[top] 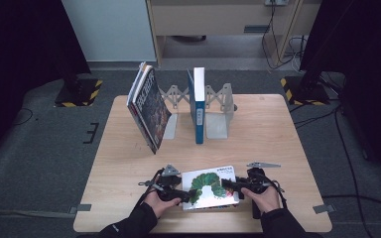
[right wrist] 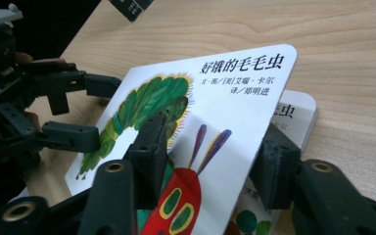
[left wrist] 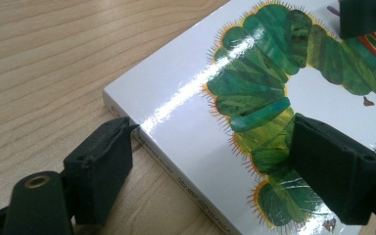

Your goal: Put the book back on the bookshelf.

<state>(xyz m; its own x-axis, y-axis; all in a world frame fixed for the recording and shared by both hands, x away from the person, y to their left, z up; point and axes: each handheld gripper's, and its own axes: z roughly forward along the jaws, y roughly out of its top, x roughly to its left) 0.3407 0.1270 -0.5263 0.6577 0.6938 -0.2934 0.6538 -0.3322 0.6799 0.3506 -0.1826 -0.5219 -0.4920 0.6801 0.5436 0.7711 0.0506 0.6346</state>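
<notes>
A white picture book [top: 209, 187] with a green caterpillar on its cover lies near the table's front edge. My left gripper [top: 186, 191] stands open at its left side. In the left gripper view [left wrist: 215, 142], one jaw touches the spine corner of the book [left wrist: 186, 103] and the other lies over the cover. My right gripper [top: 230, 186] is at the book's right side. In the right gripper view [right wrist: 213, 144], the front cover [right wrist: 225, 93] is lifted and slants between the jaws, which stand apart. The page below [right wrist: 298, 110] stays flat. The left gripper [right wrist: 90, 110] shows beyond.
At the back of the wooden table [top: 278, 134] stands a grey metal book rack [top: 218, 116]. Several books [top: 149, 106] lean at its left end, and a blue-and-white book [top: 197, 104] stands upright in its middle. Bare wood lies between the rack and the picture book.
</notes>
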